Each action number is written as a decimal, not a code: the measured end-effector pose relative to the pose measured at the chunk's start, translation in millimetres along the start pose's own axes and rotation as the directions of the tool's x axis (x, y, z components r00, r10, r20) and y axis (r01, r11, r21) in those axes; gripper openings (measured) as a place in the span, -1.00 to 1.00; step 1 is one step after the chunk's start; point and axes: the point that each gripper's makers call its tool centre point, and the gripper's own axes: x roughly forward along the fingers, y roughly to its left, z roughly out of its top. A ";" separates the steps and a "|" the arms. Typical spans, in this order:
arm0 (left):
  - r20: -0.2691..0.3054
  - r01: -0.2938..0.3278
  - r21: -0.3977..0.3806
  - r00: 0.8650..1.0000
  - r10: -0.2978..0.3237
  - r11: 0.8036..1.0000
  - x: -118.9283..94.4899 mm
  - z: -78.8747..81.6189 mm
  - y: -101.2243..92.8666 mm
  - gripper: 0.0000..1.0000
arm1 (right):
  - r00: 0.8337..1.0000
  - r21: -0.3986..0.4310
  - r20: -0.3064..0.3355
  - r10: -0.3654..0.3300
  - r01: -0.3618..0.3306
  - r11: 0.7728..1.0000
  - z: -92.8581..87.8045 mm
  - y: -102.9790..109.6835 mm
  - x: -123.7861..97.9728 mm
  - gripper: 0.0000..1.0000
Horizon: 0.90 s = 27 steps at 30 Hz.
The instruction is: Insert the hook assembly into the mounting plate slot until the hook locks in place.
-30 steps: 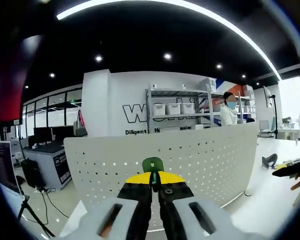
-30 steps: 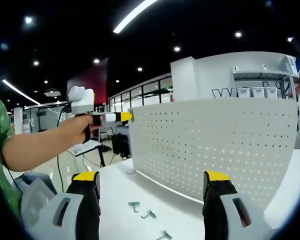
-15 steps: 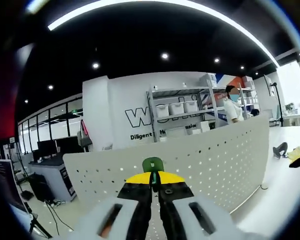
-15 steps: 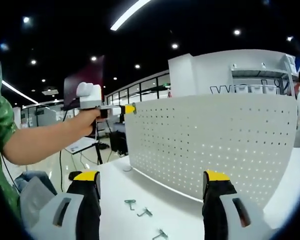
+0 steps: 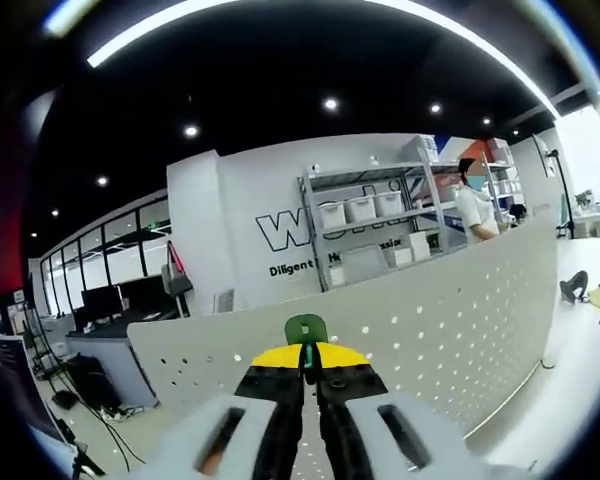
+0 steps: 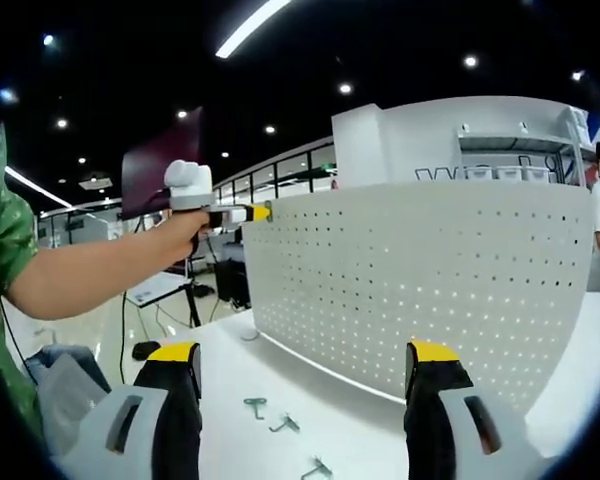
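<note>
Vs 1 s ago: in the right gripper view the left gripper point(image 6: 258, 212) has moved in toward the top left corner of the white perforated mounting plate point(image 6: 420, 290); its yellow tips now sit at that edge, whether touching can't be told. In the left gripper view the plate point(image 5: 440, 320) shows with its top edge more slanted across the picture, and a bigger share of the shelving behind it shows; some of that is camera motion.

Left gripper point(image 5: 308, 352): jaws closed together, pinching a small green hook piece point(image 5: 306, 328) that sticks up just beyond the tips, right in front of the plate's face near its top edge.

Right gripper point(image 6: 305, 375): jaws spread wide, nothing between them, low over the white table point(image 6: 280, 385). Three loose metal hooks point(image 6: 255, 406) lie on the table between its jaws, ahead of them and short of the plate's foot.

Writing: wall behind plate reads "W…" in big letters, partly hidden by the rack; below it "Diligent…", rest unreadable.

Around: metal rack point(image 5: 375, 235) w/ white bins beyond the plate; a person in white point(image 5: 475, 205) next to it. Holder's forearm point(image 6: 100, 275) and green sleeve point(image 6: 5, 260) reach in from the left of the right gripper view. Desks and monitors far left, ceiling spots and a light strip above.
</note>
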 end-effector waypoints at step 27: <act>-0.028 0.001 -0.045 1.000 -0.002 0.999 16.2 -9.4 3.6 -0.94 | 1.000 -0.008 -0.008 -0.011 0.011 1.000 0.3 -0.9 -0.1 0.69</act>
